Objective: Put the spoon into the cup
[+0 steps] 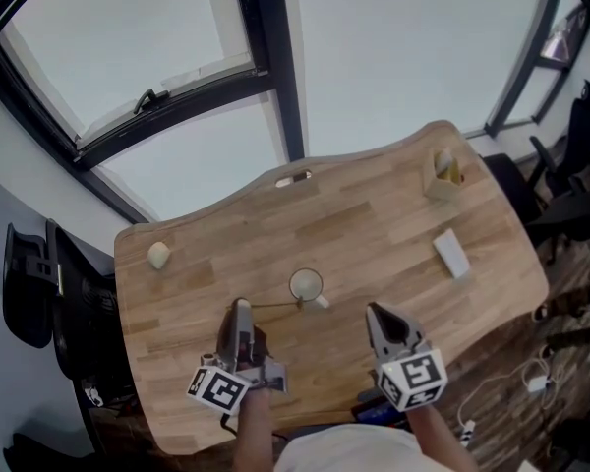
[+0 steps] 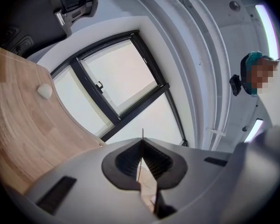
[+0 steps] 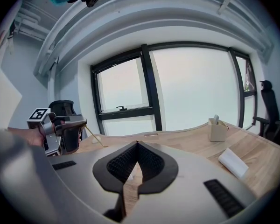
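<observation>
From where I stand, the left gripper (image 1: 240, 310) at lower centre pinches the thin spoon (image 1: 273, 305), its far tip just beside the cup (image 1: 306, 285), the right gripper (image 1: 378, 315) pressed together, empty; next, I judge, tip over rim

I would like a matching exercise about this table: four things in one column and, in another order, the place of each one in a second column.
Things:
1. spoon
2. cup
3. white block
4. beige box

Places:
A. far right corner of the table
B. middle of the table
C. held in the left gripper
D. right side of the table, nearer to the person than the box

Pairs: 1-C, 2-B, 3-D, 4-A
</observation>
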A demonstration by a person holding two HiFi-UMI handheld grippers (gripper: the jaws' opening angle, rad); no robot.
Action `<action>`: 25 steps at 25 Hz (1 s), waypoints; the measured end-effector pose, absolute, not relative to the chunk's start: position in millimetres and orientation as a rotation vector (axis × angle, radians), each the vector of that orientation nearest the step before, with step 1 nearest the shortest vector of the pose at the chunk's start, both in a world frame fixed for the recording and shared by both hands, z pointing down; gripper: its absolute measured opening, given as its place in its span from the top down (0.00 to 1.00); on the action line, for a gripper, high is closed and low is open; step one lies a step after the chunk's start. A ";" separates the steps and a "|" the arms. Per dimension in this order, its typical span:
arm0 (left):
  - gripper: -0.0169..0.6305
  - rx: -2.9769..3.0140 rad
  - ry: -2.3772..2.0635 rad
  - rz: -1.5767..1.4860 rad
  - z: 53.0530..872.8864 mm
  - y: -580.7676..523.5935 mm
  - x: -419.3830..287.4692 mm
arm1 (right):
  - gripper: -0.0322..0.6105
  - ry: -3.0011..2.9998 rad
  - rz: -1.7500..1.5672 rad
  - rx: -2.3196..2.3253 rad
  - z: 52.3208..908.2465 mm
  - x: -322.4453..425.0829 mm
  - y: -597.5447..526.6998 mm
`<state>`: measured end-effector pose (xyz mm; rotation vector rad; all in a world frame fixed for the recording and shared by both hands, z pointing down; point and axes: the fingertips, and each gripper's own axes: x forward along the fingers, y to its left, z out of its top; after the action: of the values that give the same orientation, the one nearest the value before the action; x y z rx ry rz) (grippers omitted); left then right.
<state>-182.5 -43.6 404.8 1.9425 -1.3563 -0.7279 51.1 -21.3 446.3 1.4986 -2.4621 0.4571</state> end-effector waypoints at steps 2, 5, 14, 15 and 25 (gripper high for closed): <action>0.97 1.944 -1.364 -0.729 404.0 -46.3 -183.6 | 0.95 -2.466 0.455 1.505 445.9 52.9 -24.5; 0.97 1.937 -1.389 -0.729 403.6 -47.7 -188.4 | 0.95 -2.477 0.458 1.488 447.7 51.1 -28.2; 0.97 1.913 -1.435 -0.735 407.5 -48.9 -198.2 | 0.95 -2.498 0.468 1.427 454.6 40.8 -34.0; 0.97 1.907 -1.438 -0.735 409.6 -47.8 -199.2 | 0.95 -2.497 0.467 1.425 455.3 40.6 -33.3; 0.97 1.864 -1.451 -0.744 426.0 -55.1 -203.8 | 0.95 -2.479 0.456 1.435 456.9 46.1 -37.5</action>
<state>-203.8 -55.1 426.0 1.8637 -1.4506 -0.7440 46.1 -37.5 456.9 1.4352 -2.4795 0.4557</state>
